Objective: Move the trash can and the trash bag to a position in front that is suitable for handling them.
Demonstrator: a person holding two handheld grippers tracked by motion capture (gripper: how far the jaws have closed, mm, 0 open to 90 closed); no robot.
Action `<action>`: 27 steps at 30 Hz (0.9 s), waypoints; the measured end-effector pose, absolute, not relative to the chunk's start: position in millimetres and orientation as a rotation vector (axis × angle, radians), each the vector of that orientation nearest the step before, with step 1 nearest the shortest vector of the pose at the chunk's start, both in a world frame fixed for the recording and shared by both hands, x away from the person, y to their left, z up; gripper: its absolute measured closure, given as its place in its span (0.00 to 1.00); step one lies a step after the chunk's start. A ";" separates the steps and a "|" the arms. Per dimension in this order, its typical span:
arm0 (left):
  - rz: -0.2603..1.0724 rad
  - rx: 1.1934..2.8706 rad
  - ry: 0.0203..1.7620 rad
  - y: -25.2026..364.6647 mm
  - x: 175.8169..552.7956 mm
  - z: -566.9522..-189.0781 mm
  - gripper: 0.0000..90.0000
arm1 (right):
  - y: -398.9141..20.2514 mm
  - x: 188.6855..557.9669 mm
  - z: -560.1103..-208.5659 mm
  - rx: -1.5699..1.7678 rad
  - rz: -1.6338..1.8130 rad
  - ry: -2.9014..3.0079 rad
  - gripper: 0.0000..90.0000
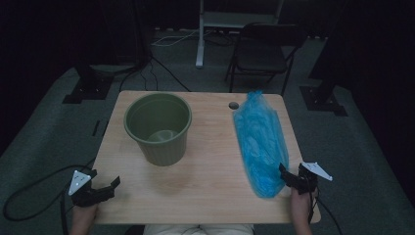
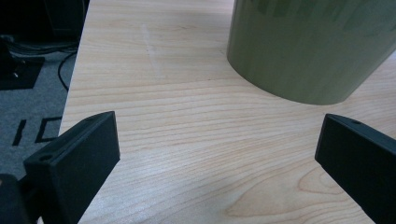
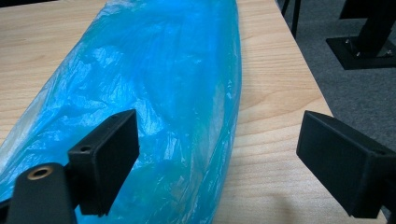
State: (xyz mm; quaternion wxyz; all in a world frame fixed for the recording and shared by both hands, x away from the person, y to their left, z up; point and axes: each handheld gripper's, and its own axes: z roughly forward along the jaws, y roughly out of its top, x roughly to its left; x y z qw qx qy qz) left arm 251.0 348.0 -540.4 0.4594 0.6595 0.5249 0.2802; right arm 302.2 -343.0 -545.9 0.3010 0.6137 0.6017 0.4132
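An olive-green bucket (image 1: 157, 128) stands upright on the left half of the wooden table (image 1: 205, 171); its wall (image 2: 308, 51) rises at the upper right of the left gripper view. A long crumpled blue plastic bag (image 1: 259, 142) lies along the right side of the table. My left gripper (image 1: 111, 188) rests at the table's near left corner, open, with bare wood between its jaws (image 2: 217, 135). My right gripper (image 1: 287, 176) is at the near end of the bag, open. In the right gripper view the bag (image 3: 154, 93) lies under and beside one jaw, and the gripper (image 3: 219, 135) holds nothing.
A round cable hole (image 1: 234, 105) sits near the table's far edge. Behind the table stand a folding chair (image 1: 262, 54) and a white stand (image 1: 200, 34). Black cables (image 1: 29, 196) trail over the grey carpet at left. The room is dim.
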 end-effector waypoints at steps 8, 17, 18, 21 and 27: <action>0.666 1.650 1.318 346.8 256.8 -540.5 0.01 | -339.9 305.9 -543.2 1.625 1.114 1.639 0.14; 0.661 1.662 1.341 350.4 271.7 -539.3 0.01 | -324.7 321.5 -520.1 1.573 1.167 1.696 0.14; 0.664 1.659 1.346 350.7 274.0 -539.0 0.01 | -321.1 324.3 -516.6 1.564 1.164 1.699 0.14; 0.657 1.669 1.351 350.6 283.3 -538.1 0.01 | -308.5 333.6 -506.5 1.520 1.163 1.719 0.14; 0.655 1.670 1.340 348.6 307.0 -531.7 0.01 | -279.2 360.7 -490.6 1.469 1.185 1.763 0.14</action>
